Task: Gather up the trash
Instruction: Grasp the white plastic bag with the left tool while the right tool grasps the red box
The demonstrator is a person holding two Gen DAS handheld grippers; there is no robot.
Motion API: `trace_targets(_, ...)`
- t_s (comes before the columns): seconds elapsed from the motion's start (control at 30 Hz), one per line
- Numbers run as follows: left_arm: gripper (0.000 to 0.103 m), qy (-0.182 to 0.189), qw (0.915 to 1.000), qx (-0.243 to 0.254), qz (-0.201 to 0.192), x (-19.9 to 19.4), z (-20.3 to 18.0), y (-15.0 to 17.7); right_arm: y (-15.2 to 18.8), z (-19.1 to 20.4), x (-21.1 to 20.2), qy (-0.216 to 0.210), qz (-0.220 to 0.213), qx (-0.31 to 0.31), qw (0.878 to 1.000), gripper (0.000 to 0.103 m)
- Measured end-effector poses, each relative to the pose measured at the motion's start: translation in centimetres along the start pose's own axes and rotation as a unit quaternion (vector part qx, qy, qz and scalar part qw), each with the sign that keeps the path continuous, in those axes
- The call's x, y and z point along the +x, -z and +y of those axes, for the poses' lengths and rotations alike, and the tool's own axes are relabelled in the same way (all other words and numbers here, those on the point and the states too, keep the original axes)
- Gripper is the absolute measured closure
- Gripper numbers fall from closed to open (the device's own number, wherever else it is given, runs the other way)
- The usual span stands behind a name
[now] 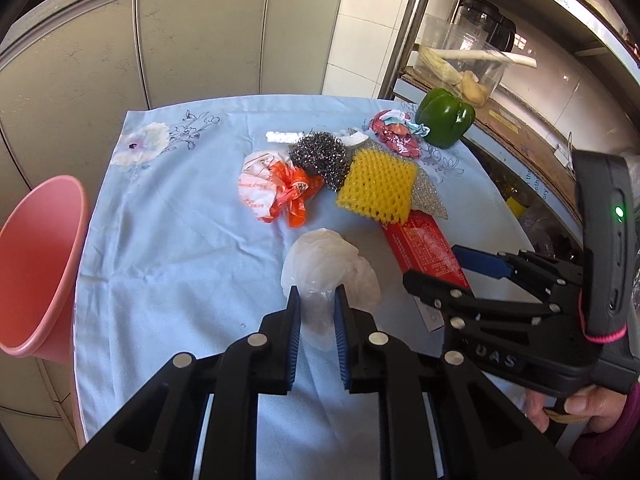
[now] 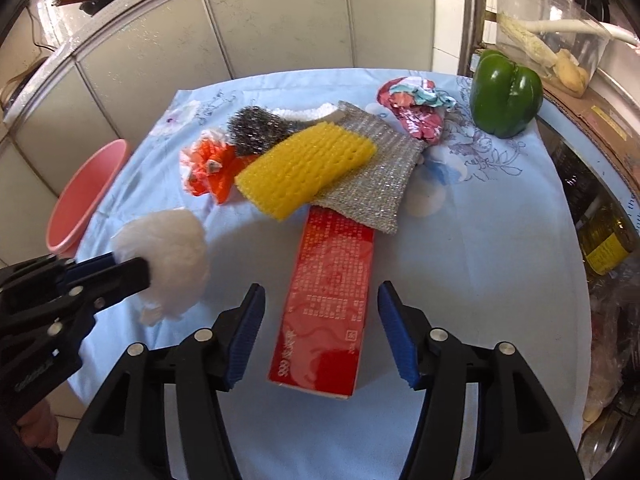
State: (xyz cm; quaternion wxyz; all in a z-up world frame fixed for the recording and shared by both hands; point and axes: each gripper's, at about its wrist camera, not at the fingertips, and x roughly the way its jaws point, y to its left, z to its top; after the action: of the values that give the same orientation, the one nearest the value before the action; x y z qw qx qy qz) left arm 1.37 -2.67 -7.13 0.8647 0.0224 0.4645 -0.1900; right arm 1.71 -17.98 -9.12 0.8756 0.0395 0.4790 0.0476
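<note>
My left gripper [image 1: 317,294] is shut on a crumpled white plastic bag [image 1: 330,268], also in the right wrist view [image 2: 164,256], just above the blue tablecloth [image 1: 168,240]. My right gripper [image 2: 320,292] is open, its fingers on either side of a red carton [image 2: 328,304] lying flat on the table. Beyond lie an orange-and-white crumpled bag [image 1: 276,190], a yellow foam net [image 1: 376,188], a steel wool ball [image 1: 320,156], a silver scouring cloth [image 2: 372,172] and a crumpled red wrapper [image 1: 396,132].
A pink bin [image 1: 36,264] stands off the table's left edge. A green bell pepper [image 1: 446,116] sits at the far right of the table. A metal shelf [image 1: 520,120] with a clear container stands on the right. Grey cabinets stand behind.
</note>
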Motion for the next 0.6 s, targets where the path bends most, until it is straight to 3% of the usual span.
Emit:
trace_targets(0.17,0.088,0.002,1.0000,0.003,0.000,-0.2,0.1,0.5,0.2,-1.1,0.4,0.003,-0.001,0.024,1.000,0.046)
trace_targets(0.2,0.088,0.003,1.0000,0.003,-0.001,-0.2,0.0,0.6,0.4,-1.4,0.2,-0.001,-0.003,0.029,1.000,0.057)
trace_targets(0.23,0.088,0.003,1.0000,0.003,-0.002,-0.3,0.0,0.6,0.4,-1.7,0.1,-0.006,-0.002,0.035,0.999,0.061)
trace_targets(0.6,0.088,0.001,0.9999,-0.001,-0.013,-1.3,0.0,0.7,2.8,-2.8,-2.5,-0.009,-0.001,0.028,1.000,0.062)
